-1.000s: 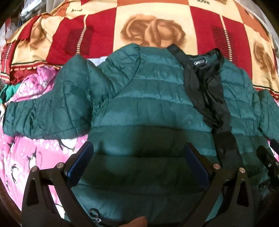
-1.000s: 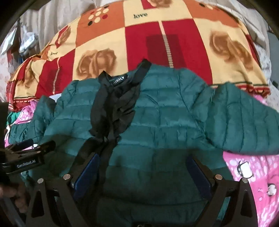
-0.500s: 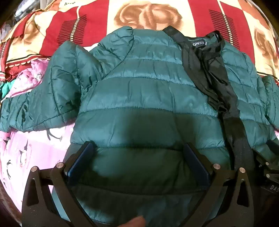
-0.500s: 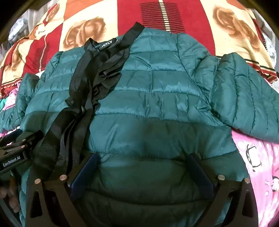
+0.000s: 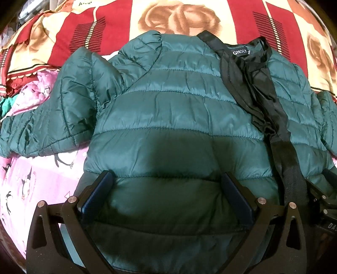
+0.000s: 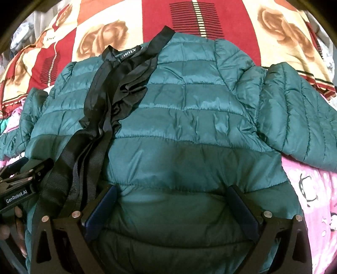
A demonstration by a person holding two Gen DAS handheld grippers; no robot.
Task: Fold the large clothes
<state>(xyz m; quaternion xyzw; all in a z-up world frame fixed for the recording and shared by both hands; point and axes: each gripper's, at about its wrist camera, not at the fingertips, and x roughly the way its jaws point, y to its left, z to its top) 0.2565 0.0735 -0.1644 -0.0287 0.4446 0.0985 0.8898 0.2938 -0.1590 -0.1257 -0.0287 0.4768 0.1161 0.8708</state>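
Both claws, left claw [image 5: 166, 196] and right claw [image 6: 174, 206], spread wide over the green jacket's [image 5: 179, 118] near hem (black placket [image 5: 259, 84] rumpled).

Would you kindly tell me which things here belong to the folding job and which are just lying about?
Part of the job:
- green puffer jacket, spread flat with its front open
- left gripper, fingers open over the hem
- right gripper, fingers open over the hem

Just lying about:
- red and cream rose blanket
- pink penguin-print sheet
- green cloth at the far edge
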